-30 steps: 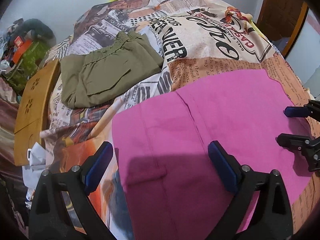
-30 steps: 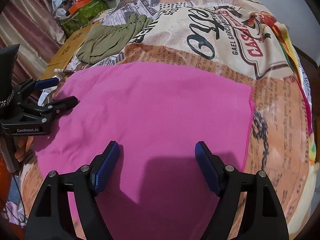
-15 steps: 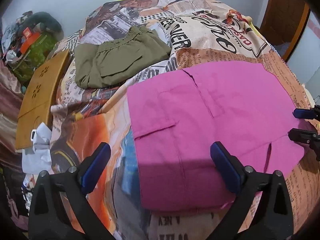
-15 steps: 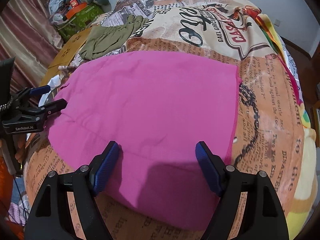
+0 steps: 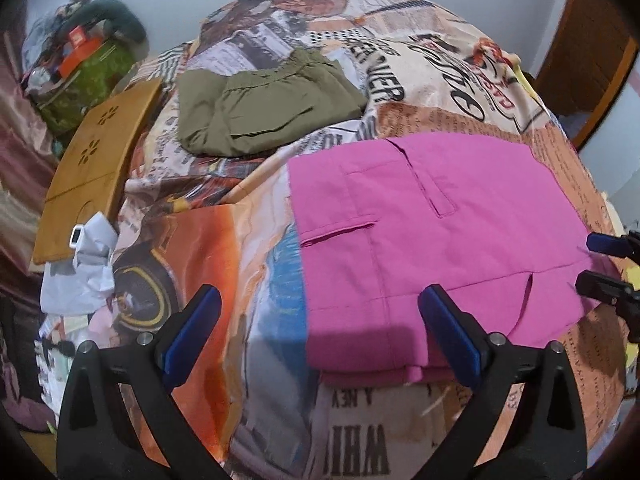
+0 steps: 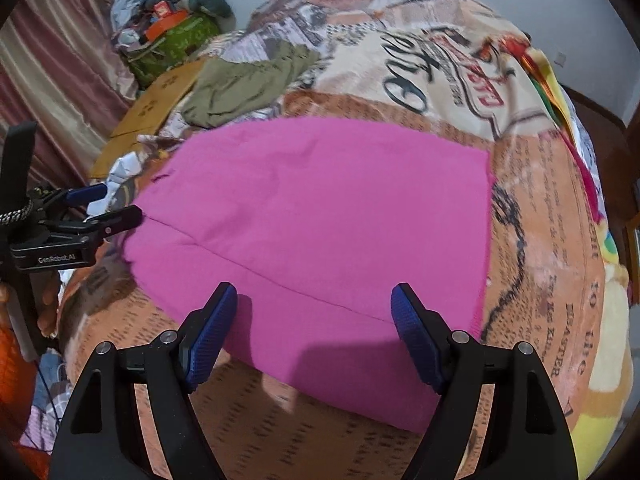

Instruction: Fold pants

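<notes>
Newsprint-patterned bedding (image 5: 400, 432) carries the pink pants (image 5: 460, 240), folded flat near its front edge. Both claws, left gripper (image 5: 320, 336) and right gripper (image 6: 312, 332), hang released above them. A careless regrasp could drag layers apart, undoing the fold.

Home bedroom: bed, printed bedspread (image 5: 420, 92), curtain (image 6: 60, 60).

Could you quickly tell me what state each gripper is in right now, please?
Left gripper: open, holding nothing, above the folded pink cotton pants.
Right gripper: open, holding nothing, above the same pants.
</notes>
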`<state>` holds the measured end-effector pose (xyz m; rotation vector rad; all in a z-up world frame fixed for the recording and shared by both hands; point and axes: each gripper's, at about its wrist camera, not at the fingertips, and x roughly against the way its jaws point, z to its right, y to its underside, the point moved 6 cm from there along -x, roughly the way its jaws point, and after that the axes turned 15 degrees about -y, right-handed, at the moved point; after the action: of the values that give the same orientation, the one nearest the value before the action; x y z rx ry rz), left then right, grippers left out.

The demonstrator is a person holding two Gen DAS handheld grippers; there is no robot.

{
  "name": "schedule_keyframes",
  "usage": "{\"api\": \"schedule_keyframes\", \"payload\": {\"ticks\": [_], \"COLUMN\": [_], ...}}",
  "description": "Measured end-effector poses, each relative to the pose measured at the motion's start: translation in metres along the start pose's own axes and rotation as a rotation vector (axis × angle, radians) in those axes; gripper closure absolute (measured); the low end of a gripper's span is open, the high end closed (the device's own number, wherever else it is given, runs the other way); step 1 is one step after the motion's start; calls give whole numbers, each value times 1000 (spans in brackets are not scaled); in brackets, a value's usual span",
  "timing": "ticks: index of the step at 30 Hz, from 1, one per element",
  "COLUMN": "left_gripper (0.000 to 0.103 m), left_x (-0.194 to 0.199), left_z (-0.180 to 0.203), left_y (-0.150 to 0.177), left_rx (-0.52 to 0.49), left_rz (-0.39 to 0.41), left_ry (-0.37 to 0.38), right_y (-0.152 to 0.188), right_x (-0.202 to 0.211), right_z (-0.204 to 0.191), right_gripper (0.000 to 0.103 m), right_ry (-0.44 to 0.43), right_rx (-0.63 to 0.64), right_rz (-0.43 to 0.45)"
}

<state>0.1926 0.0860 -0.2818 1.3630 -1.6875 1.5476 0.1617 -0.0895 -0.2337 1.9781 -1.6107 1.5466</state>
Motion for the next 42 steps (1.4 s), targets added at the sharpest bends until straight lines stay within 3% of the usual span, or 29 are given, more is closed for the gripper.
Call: {"api": "schedule_keyframes", "payload": {"ticks": [8,11,22,26,33,34,38,42], "left_gripper": [2,2,2,2,2,5,35,58], "left_x": [-1,-1,10,12,-1,-2,-10,-16], "left_z": [-15,-10,34,50,46,44,35,30], "left_y": [15,23,44,40,19,16,7,0], "left_rx": [107,119,106,83,177,191,209,223], "left_rz": [-46,-83,-176,-168,-195,-196,-182,-157], "left_ry": [39,108,325,351,442,444,372,337], "right_y": [-10,-6,-1,0,0,0,1,1], "right_x": [-21,-36,-37,-37,-37,-38,-38,-38], "right_z": [-24,-21,-24,-23,-24,-24,-24,-24], "right_gripper": [27,26,22,22,22,22,21,21], "right_ry": [-46,-38,-41,-48,-52,-53,-56,-59], "right_rx": [53,41,63,59,55,54,53,51], "right_rz": [-9,-40,-30,-25,-26,-26,-27,-25]}}
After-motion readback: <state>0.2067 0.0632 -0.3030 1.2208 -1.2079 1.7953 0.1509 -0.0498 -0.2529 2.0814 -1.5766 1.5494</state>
